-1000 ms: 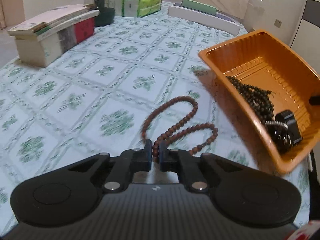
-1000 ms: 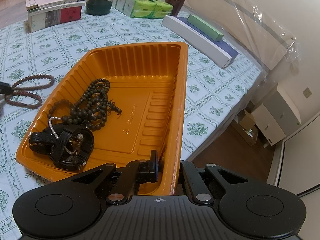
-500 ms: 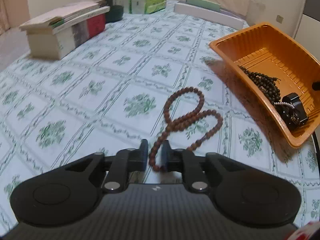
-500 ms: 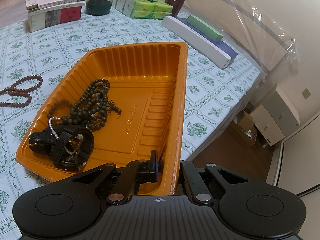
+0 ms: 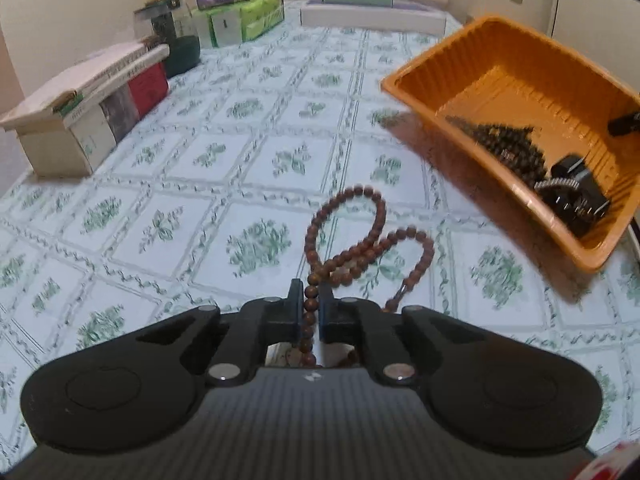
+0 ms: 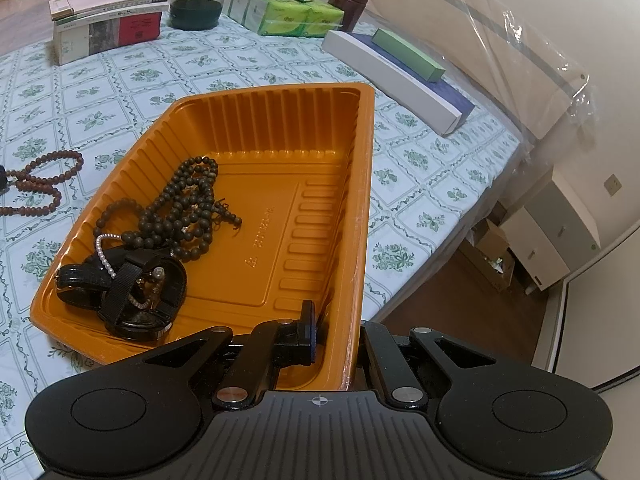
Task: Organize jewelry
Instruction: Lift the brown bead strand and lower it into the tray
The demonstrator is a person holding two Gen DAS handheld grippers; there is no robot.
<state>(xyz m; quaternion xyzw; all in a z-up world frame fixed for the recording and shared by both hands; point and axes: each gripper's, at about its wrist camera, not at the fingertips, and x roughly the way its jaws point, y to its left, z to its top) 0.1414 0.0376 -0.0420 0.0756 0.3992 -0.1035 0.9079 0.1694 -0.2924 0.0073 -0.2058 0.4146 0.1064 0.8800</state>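
Left tongs (image 5: 309,307) pinch the brown bead strand (image 5: 362,240); the orange tray (image 6: 362,168), gripped by closed right tongs (image 6: 334,332), lies right of the beads.

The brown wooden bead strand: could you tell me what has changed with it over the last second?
The left hand-held gripper opened around the brown wooden bead strand and has closed on it again. The right hand-held gripper stays clamped on the rim of the orange plastic tray, whose contents are unmoved.
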